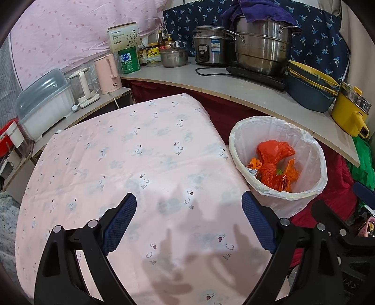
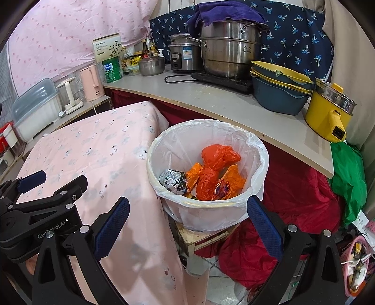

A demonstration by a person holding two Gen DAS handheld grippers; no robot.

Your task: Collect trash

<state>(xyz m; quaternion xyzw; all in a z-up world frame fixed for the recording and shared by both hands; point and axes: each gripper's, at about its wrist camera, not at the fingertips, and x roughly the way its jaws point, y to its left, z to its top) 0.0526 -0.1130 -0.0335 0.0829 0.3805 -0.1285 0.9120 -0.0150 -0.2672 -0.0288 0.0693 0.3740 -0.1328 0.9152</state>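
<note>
Both grippers hung with jaws spread wide and nothing between the blue pads. Under the left gripper [image 1: 188, 220] lay only the pink cloth [image 1: 131, 164] of the table, bare of litter, with the gripper's shadow on it. To its right, hard against the table edge, stood the bin [image 1: 311, 187], lined with a white bag.

From the right gripper [image 2: 187, 225] the bin [image 2: 164, 190] sat just ahead, between the fingers and a little beyond them, raised on a low wooden stool [image 2: 201, 237]. Inside lay the trash: an orange bag [image 2: 218, 154], orange wrappers [image 2: 229, 183] and a crumpled silver packet [image 2: 172, 180]. The left gripper [image 2: 39, 187] showed off to the right gripper's left, over the cloth, its body marked "GenRobot.AI".

Red cloth [image 2: 297, 192] was heaped below and right of the bin, with green cloth [image 2: 349, 176] beyond it. Behind ran a grey counter [image 2: 211, 98] carrying a steel steamer [image 2: 230, 51] stamped "ASD" under a purple towel [image 2: 225, 11], a rice cooker [image 2: 184, 55], stacked blue and yellow basins [image 2: 279, 84] and a yellow pot [image 2: 325, 112]. Further left stood a green tin [image 2: 113, 66], a white box [image 2: 107, 48] with print too small to read, and a pink kettle [image 2: 91, 82].
</note>
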